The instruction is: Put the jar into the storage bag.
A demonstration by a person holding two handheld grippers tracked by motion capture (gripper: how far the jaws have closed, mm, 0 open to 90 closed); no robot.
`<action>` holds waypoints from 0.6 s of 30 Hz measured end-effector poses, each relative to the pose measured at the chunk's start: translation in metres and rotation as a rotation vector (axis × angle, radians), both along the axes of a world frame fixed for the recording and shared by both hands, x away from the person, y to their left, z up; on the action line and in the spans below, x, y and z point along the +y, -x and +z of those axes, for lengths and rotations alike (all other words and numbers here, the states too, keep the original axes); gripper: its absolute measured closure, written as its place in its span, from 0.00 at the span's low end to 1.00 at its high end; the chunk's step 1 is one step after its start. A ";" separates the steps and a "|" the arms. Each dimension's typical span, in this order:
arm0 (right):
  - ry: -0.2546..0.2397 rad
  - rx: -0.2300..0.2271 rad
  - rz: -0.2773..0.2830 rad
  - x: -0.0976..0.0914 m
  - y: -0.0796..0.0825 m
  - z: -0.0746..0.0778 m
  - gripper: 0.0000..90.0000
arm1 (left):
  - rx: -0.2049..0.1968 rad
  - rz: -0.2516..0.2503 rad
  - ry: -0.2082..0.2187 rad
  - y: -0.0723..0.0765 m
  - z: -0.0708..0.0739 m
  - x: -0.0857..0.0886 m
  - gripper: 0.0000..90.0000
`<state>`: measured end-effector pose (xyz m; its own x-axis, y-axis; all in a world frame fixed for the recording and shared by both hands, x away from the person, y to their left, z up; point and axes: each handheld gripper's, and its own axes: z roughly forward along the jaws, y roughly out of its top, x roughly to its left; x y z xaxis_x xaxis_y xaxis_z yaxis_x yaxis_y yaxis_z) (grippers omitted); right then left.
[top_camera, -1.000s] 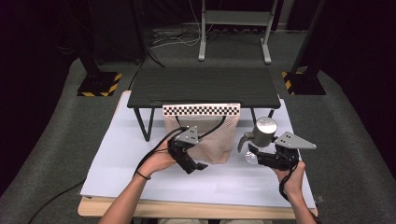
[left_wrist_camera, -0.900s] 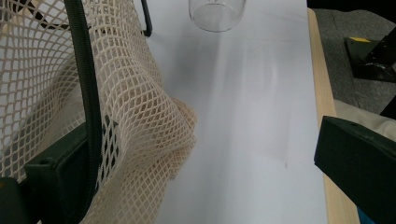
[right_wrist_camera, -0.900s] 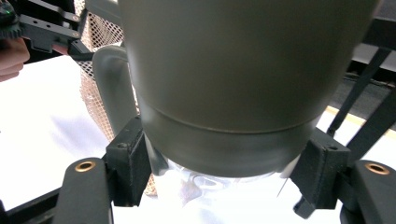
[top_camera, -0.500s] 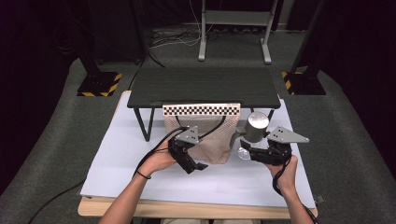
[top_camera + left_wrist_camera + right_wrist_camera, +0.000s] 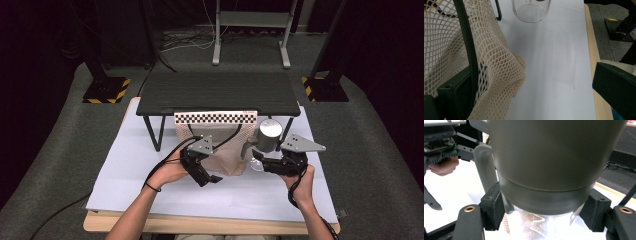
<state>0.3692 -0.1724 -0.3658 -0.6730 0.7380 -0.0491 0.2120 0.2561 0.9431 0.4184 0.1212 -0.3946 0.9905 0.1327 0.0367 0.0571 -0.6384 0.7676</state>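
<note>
On the white-covered desk (image 5: 150, 200), the right gripper (image 5: 256, 162) holds a grey mug with a clear rim (image 5: 270, 135), tipped so that its closed grey base points up and away from the person and its clear mouth faces down toward the gripper. In the right gripper view the two black jaws sit one on each side of the mug's (image 5: 554, 165) lower band and clear rim, pressed against it, so they are closed on the mug; its pale handle (image 5: 485, 167) stands up at the left of the body. The mug is lifted off the desk, just beside the right edge of a cream mesh bag (image 5: 220, 150).

The mesh bag hangs below a checkered strip (image 5: 216, 117) at the front edge of a small black stand (image 5: 215, 92) that rests on the desk. The left gripper (image 5: 212, 178) is at the bag's lower left corner. In the left gripper view the netting (image 5: 496, 65) drapes over the left-hand jaw, with a black cable (image 5: 467, 42) running across it, while the other jaw stands well apart at the right (a bare stretch of white desk lies between them), so these jaws are open. The clear rim of the mug (image 5: 530, 11) shows at the top of that view.
</note>
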 end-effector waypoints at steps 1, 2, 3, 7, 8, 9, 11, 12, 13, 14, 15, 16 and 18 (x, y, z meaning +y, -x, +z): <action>-0.001 -0.003 0.003 0.001 0.000 0.001 0.33 | -0.001 0.000 -0.001 0.000 0.000 0.000 0.00; -0.001 -0.006 0.005 0.002 0.000 0.003 0.33 | -0.001 0.000 -0.001 0.000 0.000 0.001 0.00; -0.002 -0.008 0.008 0.004 0.000 0.004 0.33 | -0.001 -0.002 0.001 0.000 0.000 0.001 0.00; -0.003 -0.018 0.018 0.009 0.000 0.011 0.33 | -0.005 -0.002 -0.001 0.001 0.001 0.000 0.00; -0.002 -0.020 0.021 0.011 0.000 0.013 0.34 | -0.006 -0.002 -0.001 0.001 0.002 0.000 0.00; -0.001 -0.023 0.023 0.012 0.000 0.015 0.33 | -0.005 -0.003 -0.001 0.002 0.002 0.000 0.00; 0.004 -0.027 0.028 0.015 0.000 0.019 0.33 | -0.006 -0.003 -0.001 0.002 0.002 0.000 0.00; 0.004 -0.027 0.031 0.016 -0.001 0.021 0.34 | -0.006 -0.003 -0.001 0.002 0.002 0.000 0.00; 0.003 -0.027 0.034 0.017 -0.001 0.023 0.34 | -0.008 -0.006 -0.003 0.002 0.002 0.000 0.00; 0.002 -0.027 0.035 0.018 -0.002 0.025 0.33 | -0.008 -0.006 -0.003 0.002 0.003 0.000 0.00; 0.000 -0.030 0.036 0.018 -0.002 0.027 0.33 | -0.008 -0.006 -0.003 0.003 0.003 0.000 0.00; 0.000 -0.032 0.037 0.019 -0.002 0.029 0.33 | -0.009 -0.005 -0.003 0.003 0.003 0.000 0.00; -0.004 -0.032 0.039 0.020 -0.002 0.032 0.33 | -0.009 -0.004 -0.004 0.003 0.003 0.000 0.00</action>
<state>0.3716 -0.1521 -0.3336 -0.6992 0.7116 -0.0688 0.1713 0.2601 0.9503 0.4155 0.1211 -0.3919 0.9906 0.1284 0.0463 0.0474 -0.6417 0.7655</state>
